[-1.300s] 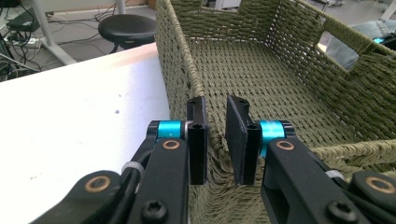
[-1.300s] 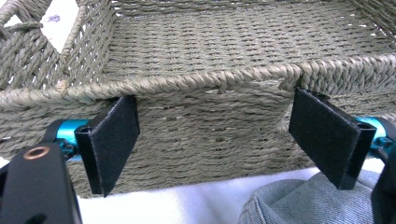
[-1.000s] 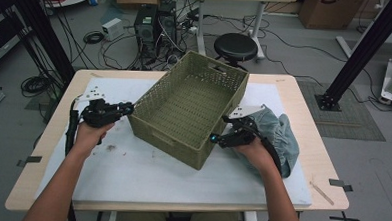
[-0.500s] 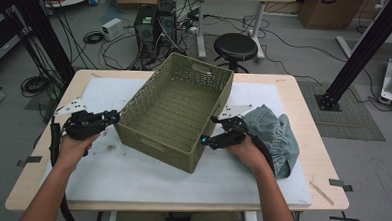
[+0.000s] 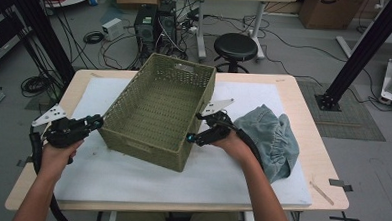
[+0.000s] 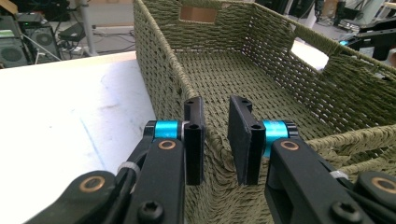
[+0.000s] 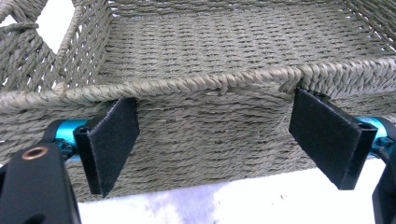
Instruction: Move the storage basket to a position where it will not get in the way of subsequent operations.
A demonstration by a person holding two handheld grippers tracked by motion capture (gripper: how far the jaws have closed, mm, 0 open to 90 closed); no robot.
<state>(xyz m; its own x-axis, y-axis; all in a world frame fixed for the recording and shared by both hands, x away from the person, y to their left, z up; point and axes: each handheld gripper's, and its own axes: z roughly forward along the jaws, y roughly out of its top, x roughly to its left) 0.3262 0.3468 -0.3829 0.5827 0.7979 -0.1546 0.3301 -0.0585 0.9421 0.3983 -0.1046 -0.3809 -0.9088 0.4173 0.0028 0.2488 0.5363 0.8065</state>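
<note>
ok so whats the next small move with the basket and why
Probably nudge the right gripper on against the basket wall: its jaws stand wide open, flat against the outside, gripping nothing, while the left gripper straddles the near corner's rim.

**Basket, pose and state**

Basket (image 5: 159, 111): olive-green woven rope, rectangular, open top, empty inside. Cut-out handle slots in the walls. Sits skewed on the table, long axis running diagonally.

Relative to left jaws: one corner of the rim lies between them, a wall on either side of the gap; whether the pads press on it cannot be told. Basket interior stretches away beyond the jaws.

Relative to right jaws: a long wall stands flat in front of them, braided rim just above the pads, spanning the wide gap.
</note>
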